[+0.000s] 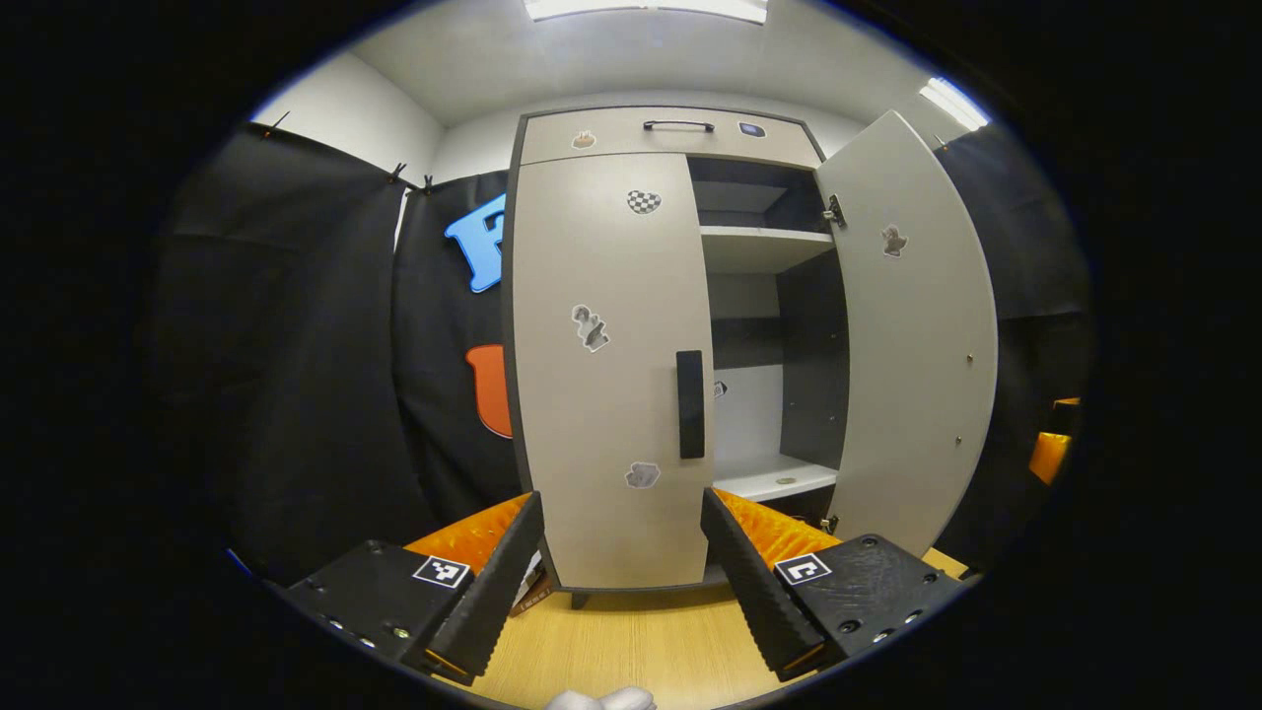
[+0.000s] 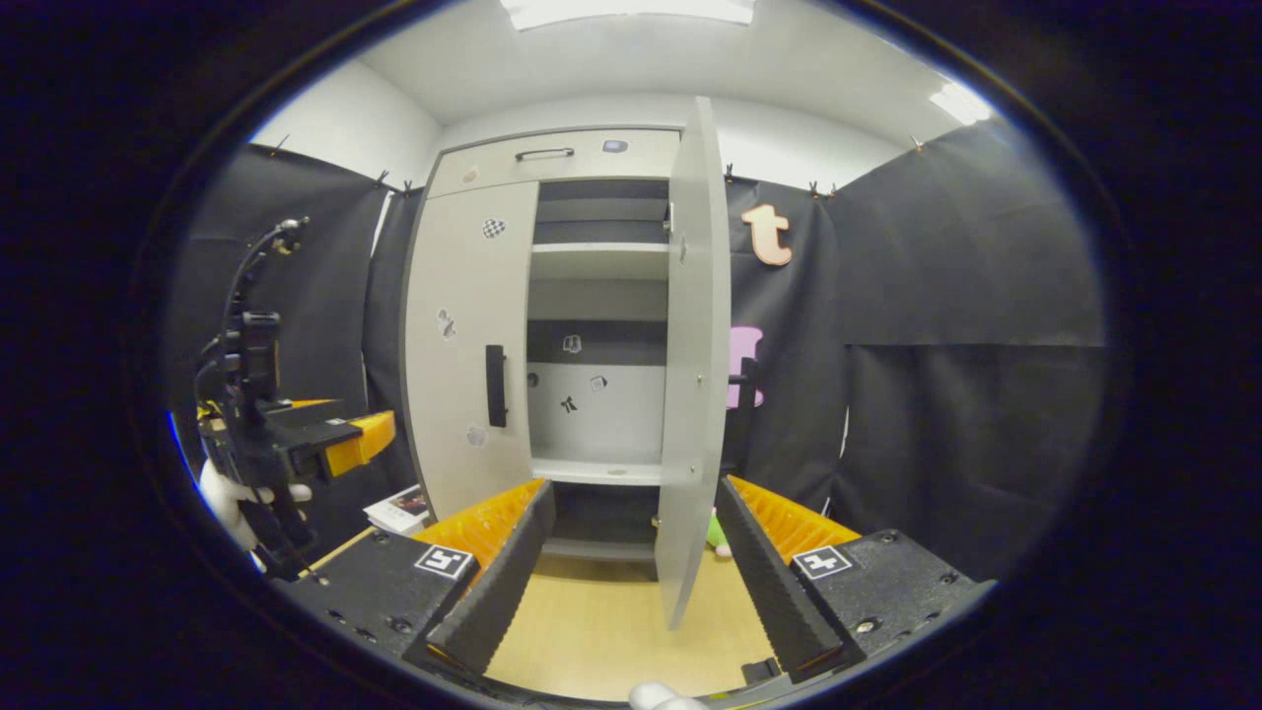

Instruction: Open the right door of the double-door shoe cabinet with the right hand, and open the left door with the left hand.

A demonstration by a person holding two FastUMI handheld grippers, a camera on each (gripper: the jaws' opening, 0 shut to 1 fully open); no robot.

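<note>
I see the shoe cabinet (image 1: 611,138) standing on the pale wood floor (image 1: 631,641) against the black cloth wall, with its right door (image 1: 912,335) swung wide open and its left door (image 1: 601,375) shut flat, the dark vertical handle (image 1: 691,404) at its inner edge. From the left gripper view, my left gripper (image 1: 621,582) sits low in front of the shut door with its fingers spread wide and nothing between them; the door's foot and the handle line up in the gap, well apart from the tips. A drawer with a bar handle (image 1: 678,125) runs across the top, and small stickers dot both doors. From the right gripper view, my right gripper (image 2: 636,577) is also spread wide and holds nothing, and the open door's edge (image 2: 695,394) stands upright straight ahead of it, between me and the right part of the cabinet. This view lets me look into the open half: 2 pale shelves (image 2: 598,261), a dark band behind, and a few stickers on the back panel. It also shows the other gripper (image 2: 286,434) off to the left with a white-gloved hand (image 2: 232,498) under it, a booklet (image 2: 399,510) on the floor by the cabinet's left foot, and something small and green (image 2: 717,532) on the floor beyond the open door.
</note>
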